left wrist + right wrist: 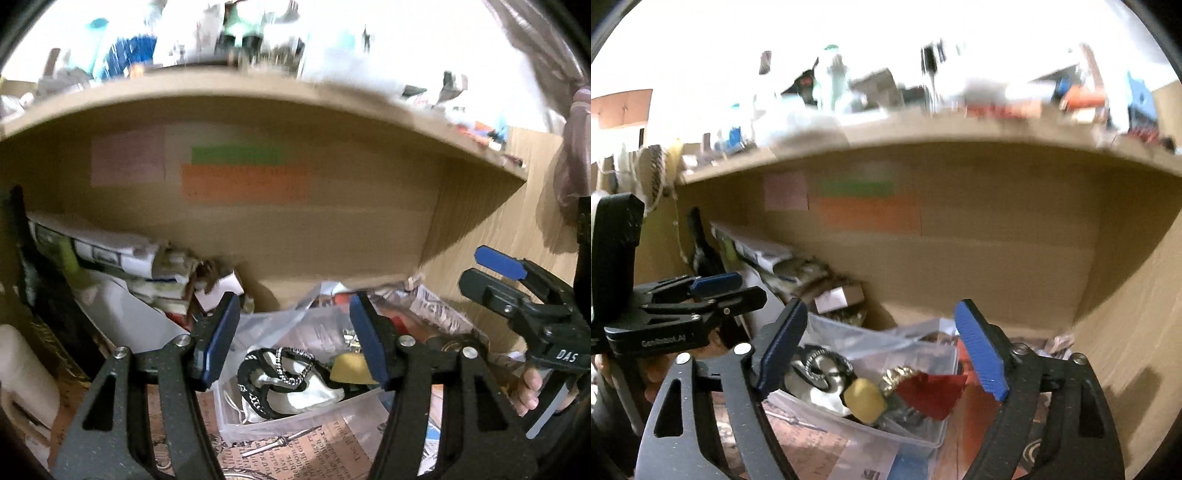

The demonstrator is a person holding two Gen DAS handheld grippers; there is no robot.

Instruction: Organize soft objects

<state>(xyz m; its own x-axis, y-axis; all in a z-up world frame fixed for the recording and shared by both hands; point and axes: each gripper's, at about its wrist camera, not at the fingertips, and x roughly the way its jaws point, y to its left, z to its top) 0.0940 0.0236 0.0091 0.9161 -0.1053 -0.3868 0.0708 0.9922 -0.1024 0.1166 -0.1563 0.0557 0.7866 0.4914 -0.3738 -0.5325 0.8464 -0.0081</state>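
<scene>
A clear plastic box (236,424) sits on the desk under a shelf. It holds a black-and-white scrunchie (277,376), a yellow soft piece (349,367) and white cloth. In the right wrist view the box (923,439) shows the scrunchie (820,365), the yellow piece (865,399), a gold frilly item (895,376) and a red fabric piece (932,393). My left gripper (291,336) is open and empty above the box. My right gripper (886,350) is open and empty above the box. Each gripper shows in the other's view, the right one (517,280) and the left one (713,291).
A wooden shelf (258,92) overhangs the box, with coloured sticky notes (243,177) on the back panel. Papers and boxes (110,258) are piled at the left. A clear plastic bag (280,325) lies behind the box. Printed paper (303,450) covers the desk.
</scene>
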